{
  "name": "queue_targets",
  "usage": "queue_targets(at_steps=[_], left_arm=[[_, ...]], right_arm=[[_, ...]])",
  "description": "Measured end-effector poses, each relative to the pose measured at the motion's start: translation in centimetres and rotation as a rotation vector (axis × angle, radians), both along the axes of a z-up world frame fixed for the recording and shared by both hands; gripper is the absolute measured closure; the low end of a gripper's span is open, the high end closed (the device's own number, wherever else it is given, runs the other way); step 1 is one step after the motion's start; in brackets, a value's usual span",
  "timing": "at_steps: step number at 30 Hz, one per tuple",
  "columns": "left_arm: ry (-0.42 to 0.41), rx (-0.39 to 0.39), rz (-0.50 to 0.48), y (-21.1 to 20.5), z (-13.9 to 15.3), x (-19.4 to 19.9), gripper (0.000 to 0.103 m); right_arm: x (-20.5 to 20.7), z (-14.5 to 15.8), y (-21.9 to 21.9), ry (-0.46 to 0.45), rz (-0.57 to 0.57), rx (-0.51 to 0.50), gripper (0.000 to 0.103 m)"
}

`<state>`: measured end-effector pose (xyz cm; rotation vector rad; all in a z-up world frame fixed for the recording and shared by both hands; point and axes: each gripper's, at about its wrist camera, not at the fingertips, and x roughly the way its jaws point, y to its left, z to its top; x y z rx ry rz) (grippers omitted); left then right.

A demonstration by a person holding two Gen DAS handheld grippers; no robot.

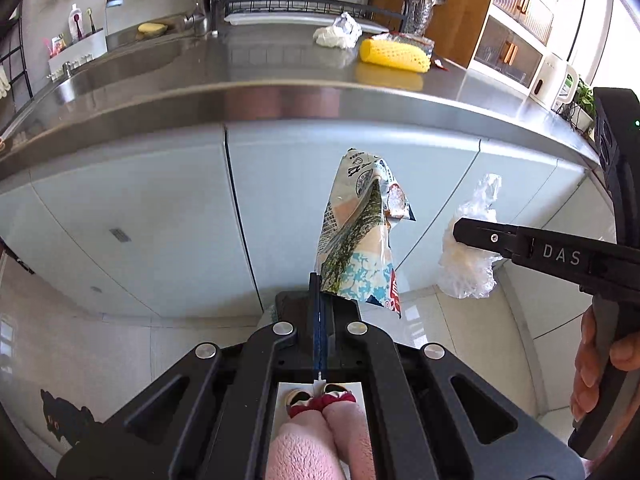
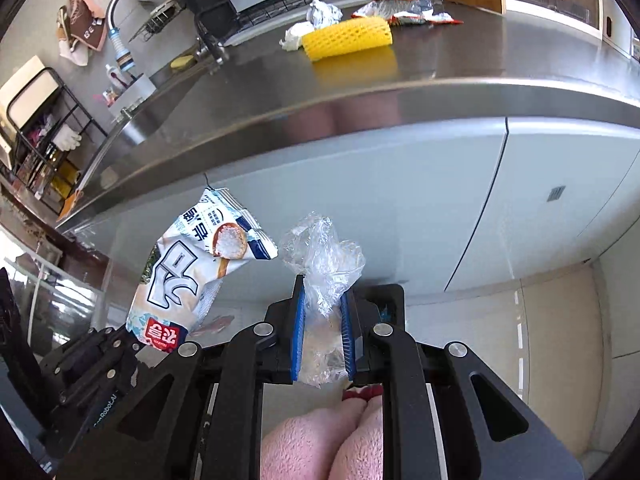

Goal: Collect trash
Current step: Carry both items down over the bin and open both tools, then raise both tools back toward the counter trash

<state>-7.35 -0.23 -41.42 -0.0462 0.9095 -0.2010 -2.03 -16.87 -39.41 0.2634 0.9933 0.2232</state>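
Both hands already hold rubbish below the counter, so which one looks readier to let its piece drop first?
Hard to separate: the left gripper clamps the printed wrapper, the right gripper the clear plastic bag. No bin is visible.

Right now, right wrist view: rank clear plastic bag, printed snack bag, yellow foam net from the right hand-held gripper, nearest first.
1. Clear plastic bag: clamped in the right hand-held gripper.
2. Printed snack bag: to its left, below the counter edge.
3. Yellow foam net: up on the steel counter.

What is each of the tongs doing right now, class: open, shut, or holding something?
Left tongs: shut on the printed snack wrapper.
Right tongs: shut on the crumpled clear plastic bag.
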Motion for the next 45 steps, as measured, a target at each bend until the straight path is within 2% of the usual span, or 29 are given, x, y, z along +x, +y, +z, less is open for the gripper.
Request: queue_targets(at_steps=[4,9,14,18,27,31,36,37,38,39,40,41,45], left_arm=[[0.048,-0.014,-0.002,-0.2,-3.9,0.3,0.103],[0.117,-0.016,0.006,-0.3,-9.1,1.2,0.103],[0.192,-0.027,0.031,-0.1,-14.2,2.5,0.103],[0.244,-0.007,0.026,-0.6,-18.2,3.6,0.103],[0.348,-0.017,0.017,-1.2,-25.4,6.8,0.103],[0.372,-0.010,0.009,-1.4,-27.1,7.8,0.103],[0.397,-0.023,0.009,-1.6,-27.9,8.9,0.103],[0.400,-0.020,0.010,-1.6,-28.0,9.1,0.102],[0.399,-0.008,0.013,-1.7,-28.0,9.2,0.094],[0.395,-0.002,0.016,-1.6,-28.0,9.3,0.090],[0.392,0.000,0.020,-1.5,-28.0,9.3,0.083],[0.392,-0.001,0.027,-1.3,-27.9,9.3,0.083],[0.388,-0.007,0.039,-0.7,-27.3,9.1,0.083]], right_arm=[[0.1,-3.8,0.3,0.047,0.012,0.026,0.086],[0.6,-8.5,0.9,0.091,0.022,0.009,0.086],[1.5,-12.9,0.8,0.121,-0.003,-0.005,0.086],[2.6,-16.6,0.5,0.159,-0.028,0.008,0.086],[5.9,-23.9,-0.1,0.268,-0.045,-0.002,0.085],[7.3,-25.9,0.2,0.304,-0.038,-0.007,0.084],[9.0,-27.0,0.9,0.328,-0.027,-0.023,0.083],[9.3,-27.2,1.1,0.333,-0.026,-0.028,0.080],[9.5,-27.3,1.3,0.339,-0.028,-0.034,0.073],[9.9,-27.4,1.4,0.343,-0.035,-0.040,0.071],[10.1,-27.5,1.6,0.344,-0.040,-0.045,0.062],[10.3,-27.5,1.6,0.346,-0.046,-0.046,0.049],[9.8,-27.4,1.1,0.343,-0.058,-0.034,0.048]])
